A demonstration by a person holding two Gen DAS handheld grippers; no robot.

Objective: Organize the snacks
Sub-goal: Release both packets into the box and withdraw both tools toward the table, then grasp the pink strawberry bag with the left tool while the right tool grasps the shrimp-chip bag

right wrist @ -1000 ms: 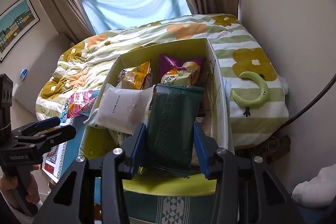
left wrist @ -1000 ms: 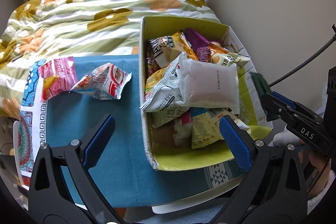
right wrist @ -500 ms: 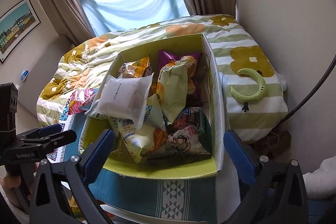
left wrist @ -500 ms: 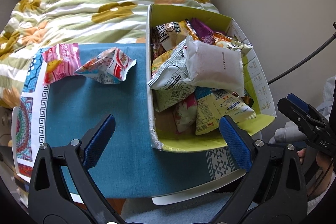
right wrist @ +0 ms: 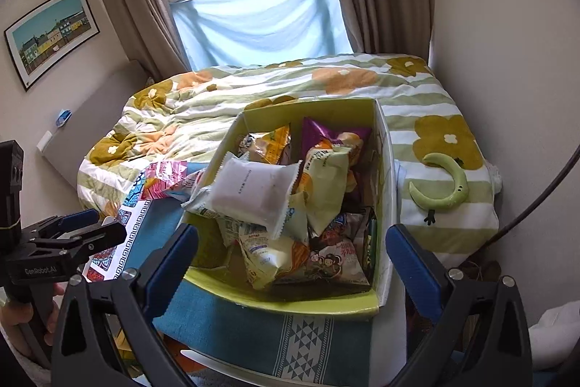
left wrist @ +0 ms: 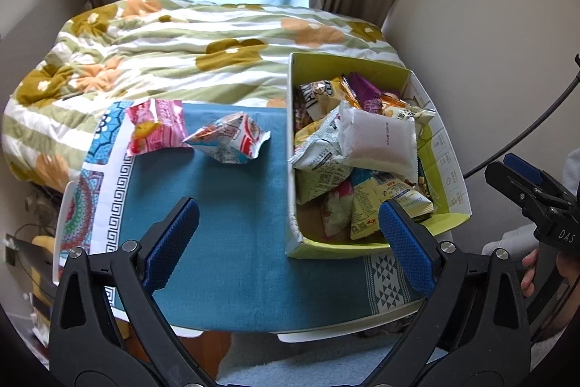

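Note:
A yellow-green cardboard box full of snack packets stands on the right of a small table with a teal cloth. A white packet lies on top of the pile. A dark green packet stands on edge by the box's right wall. Two packets lie loose on the cloth: a pink one and a red-and-white one. My left gripper hangs open above the cloth's near side, empty. My right gripper is open over the box's front, holding nothing.
A bed with a flowered green quilt lies behind the table. A green crescent toy rests on the quilt right of the box. The wall is close on the right, with a black cable along it. A window with curtains is behind.
My right gripper opened and let go of the dark green packet, which now sits in the box. Both grippers pulled back and up from the table.

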